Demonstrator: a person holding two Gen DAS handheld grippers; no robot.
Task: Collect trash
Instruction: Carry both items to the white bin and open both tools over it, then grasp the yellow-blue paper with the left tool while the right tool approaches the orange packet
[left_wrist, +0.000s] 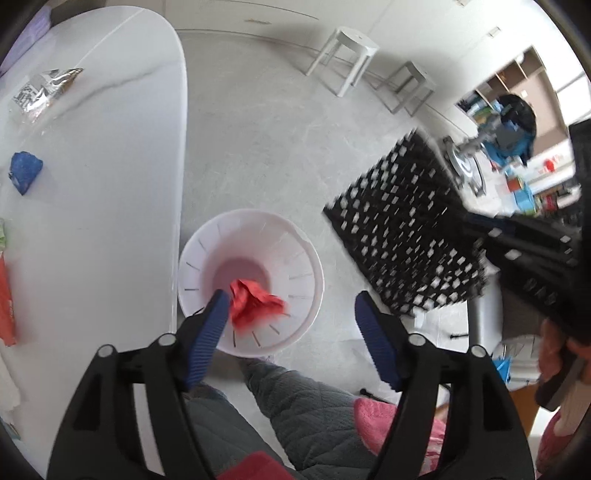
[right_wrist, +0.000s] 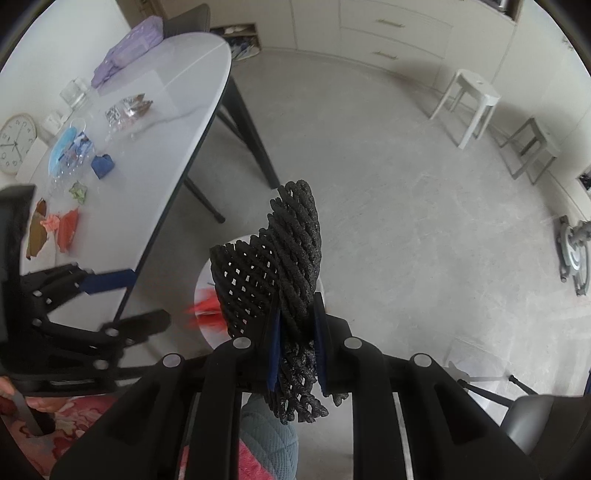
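Note:
My left gripper (left_wrist: 291, 310) is open above a white waste bin (left_wrist: 303, 254) on the floor. A crumpled red wrapper (left_wrist: 255, 302) hangs in the air over the bin by the left fingertip, blurred. My right gripper (right_wrist: 297, 328) is shut on a black foam net (right_wrist: 284, 258), held above the same bin (right_wrist: 203, 280). The net also shows in the left wrist view (left_wrist: 402, 236). On the white table (left_wrist: 110, 184) lie a blue wad (left_wrist: 25, 175) and a silver wrapper (left_wrist: 44, 90).
More trash lies on the table: orange and red scraps (right_wrist: 62, 225), a green scrap (right_wrist: 78, 192), a clear plastic bag (right_wrist: 70, 147), a purple pack (right_wrist: 129, 48). Two stools (left_wrist: 347, 59) stand by the far wall. My legs (left_wrist: 295, 402) are below the grippers.

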